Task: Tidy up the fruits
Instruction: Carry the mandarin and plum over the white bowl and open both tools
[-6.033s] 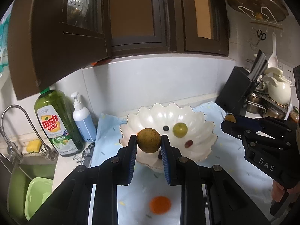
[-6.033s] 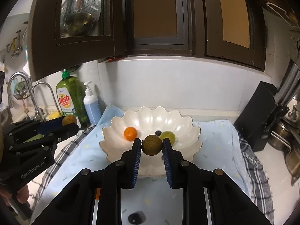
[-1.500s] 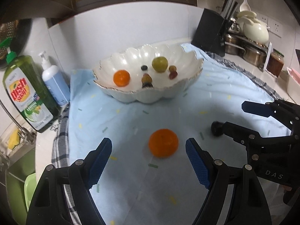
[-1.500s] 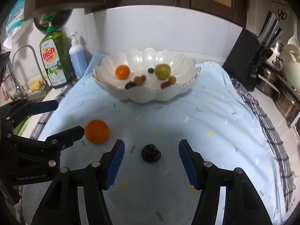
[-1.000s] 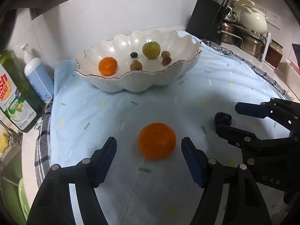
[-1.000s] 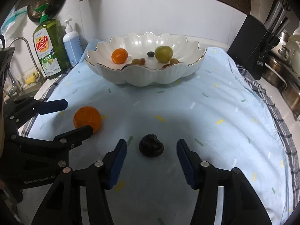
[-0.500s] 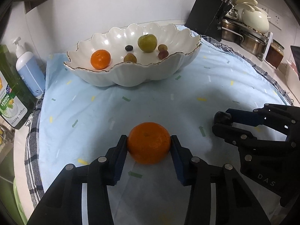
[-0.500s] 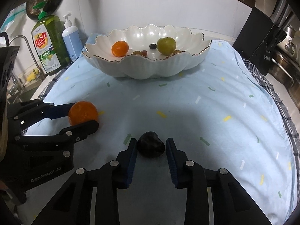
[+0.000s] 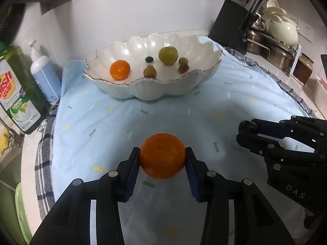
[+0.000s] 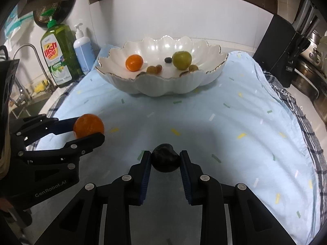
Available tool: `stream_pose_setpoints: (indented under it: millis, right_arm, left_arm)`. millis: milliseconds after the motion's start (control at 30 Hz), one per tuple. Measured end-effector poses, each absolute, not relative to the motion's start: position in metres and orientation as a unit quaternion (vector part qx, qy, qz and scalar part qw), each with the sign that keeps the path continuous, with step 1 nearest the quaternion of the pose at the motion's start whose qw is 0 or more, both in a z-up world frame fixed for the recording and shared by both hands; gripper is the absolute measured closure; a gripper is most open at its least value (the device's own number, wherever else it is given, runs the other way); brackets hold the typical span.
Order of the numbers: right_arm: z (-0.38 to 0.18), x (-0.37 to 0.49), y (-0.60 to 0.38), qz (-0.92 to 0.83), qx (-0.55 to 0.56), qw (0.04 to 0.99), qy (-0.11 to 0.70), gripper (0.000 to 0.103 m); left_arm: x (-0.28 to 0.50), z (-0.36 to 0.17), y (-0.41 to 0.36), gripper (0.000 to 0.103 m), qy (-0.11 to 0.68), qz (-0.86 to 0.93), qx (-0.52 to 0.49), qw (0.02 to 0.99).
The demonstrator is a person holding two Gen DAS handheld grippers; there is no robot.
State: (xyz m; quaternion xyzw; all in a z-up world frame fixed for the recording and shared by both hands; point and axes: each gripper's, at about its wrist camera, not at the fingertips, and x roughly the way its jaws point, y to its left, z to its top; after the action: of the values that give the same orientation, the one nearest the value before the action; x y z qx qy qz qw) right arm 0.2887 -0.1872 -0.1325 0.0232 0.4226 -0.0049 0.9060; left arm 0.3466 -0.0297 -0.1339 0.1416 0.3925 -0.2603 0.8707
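The left claw [image 9: 162,159] grips an orange [image 9: 162,155] between its pads, low on the blue cloth [image 9: 184,110]. Just beside it, the right claw [image 10: 165,161] pinches a dark fruit [image 10: 165,160]. The bowl [image 9: 163,89] stands beyond both.

In the left wrist view, the dish soap bottle [image 9: 15,94] is cut off by the edge at nine o'clock, so only part of its label shows. The small fruits [image 9: 183,65] at three o'clock inside the bowl [image 9: 155,90] are too small to name. Behind the bowl's near rim, one dark fruit [image 9: 150,77] is half hidden. The right claw [image 9: 244,131] covers most of a dark fruit [image 9: 246,125], leaving only a rounded tip showing.
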Motion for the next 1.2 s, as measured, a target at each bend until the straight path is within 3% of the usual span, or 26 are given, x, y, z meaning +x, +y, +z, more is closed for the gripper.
stream_pose_setpoints:
  millis: [1200]
  right_arm:
    - [-0.023,0.284,-0.213,0.048,-0.017,0.957,0.287,0.073]
  left_arm:
    - [0.32,-0.022,-0.038,0.061,0.28,-0.196,0.081,0.937]
